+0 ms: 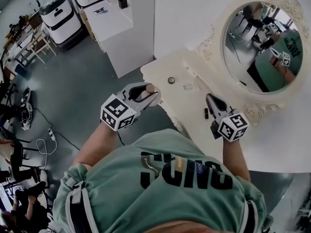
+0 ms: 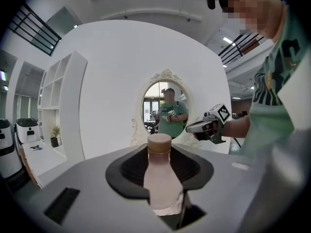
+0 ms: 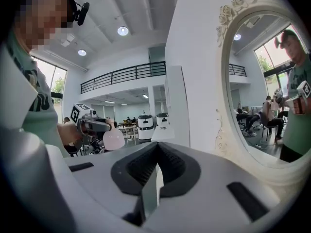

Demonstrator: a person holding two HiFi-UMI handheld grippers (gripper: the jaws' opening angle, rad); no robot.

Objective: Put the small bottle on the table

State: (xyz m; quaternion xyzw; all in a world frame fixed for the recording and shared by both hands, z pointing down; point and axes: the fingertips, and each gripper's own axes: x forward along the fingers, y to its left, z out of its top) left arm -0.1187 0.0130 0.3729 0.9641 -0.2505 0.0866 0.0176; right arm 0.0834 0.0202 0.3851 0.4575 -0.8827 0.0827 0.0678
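From my remote seat, the left gripper [image 1: 144, 92] has its jaws clamped on the small bottle [image 2: 159, 178]; the bottle is pale pink with a tan cap, and it stands upright between the ribbed pads; the head view puts it in the air at the near left edge of the table [image 1: 194, 72], not resting on it. The right gripper [image 1: 210, 99] hangs over the table's right part with its jaws drawn together on nothing; its own view shows only a thin slit between them.

The table is a cream-white dressing table with a scalloped front edge; an oval mirror [image 1: 262, 42] in a carved white frame rises at its back, against a white wall; the glass shows the person in a green shirt with a marker cube. On the top I see a small round dark object [image 1: 171, 80] near the left side, a small pale tag [image 1: 188, 87] beside it, and a small dark item [image 1: 206, 113] just beside the right gripper; I cannot tell what any of them is.

The floor [image 1: 87, 91] is dark grey; a white cabinet [image 1: 121, 33] stands left of the table; two white machines [image 1: 60, 16] are parked beyond it; a power strip [image 1: 51, 135] with a pale cable lies on the floor; white open shelves [image 2: 53, 125] hold a small plant [image 2: 55, 136].
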